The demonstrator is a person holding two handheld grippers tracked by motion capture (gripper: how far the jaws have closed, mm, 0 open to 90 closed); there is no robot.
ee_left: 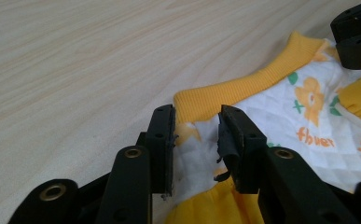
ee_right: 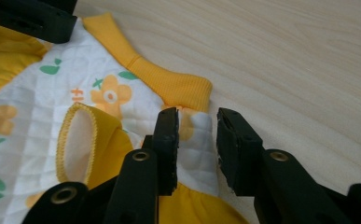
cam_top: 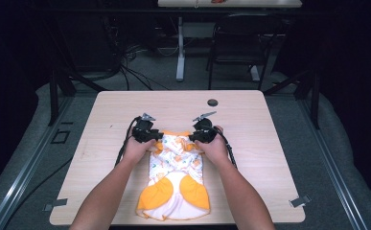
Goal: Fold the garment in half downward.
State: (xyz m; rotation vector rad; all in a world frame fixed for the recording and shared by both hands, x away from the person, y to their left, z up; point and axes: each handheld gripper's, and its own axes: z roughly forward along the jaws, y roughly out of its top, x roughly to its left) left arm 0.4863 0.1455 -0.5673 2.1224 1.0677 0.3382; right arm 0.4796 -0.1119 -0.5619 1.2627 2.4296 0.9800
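Both jaws standing apart over the corners of the quilted white-and-yellow flower-print baby garment (cam_top: 176, 165): left gripper (ee_left: 197, 140) and right gripper (ee_right: 197, 140) are releasing at mid-frame; lifting straight off the pale wooden tabletop (cam_top: 125, 110) should keep the fold flat.

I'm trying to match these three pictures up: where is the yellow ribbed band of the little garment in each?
High view: yellow ribbed band at the garment's far edge, between both hands.
Left gripper view: band runs right of centre, above the fingers.
Right gripper view: band upper centre-left.
Shared landmark: orange flower print.
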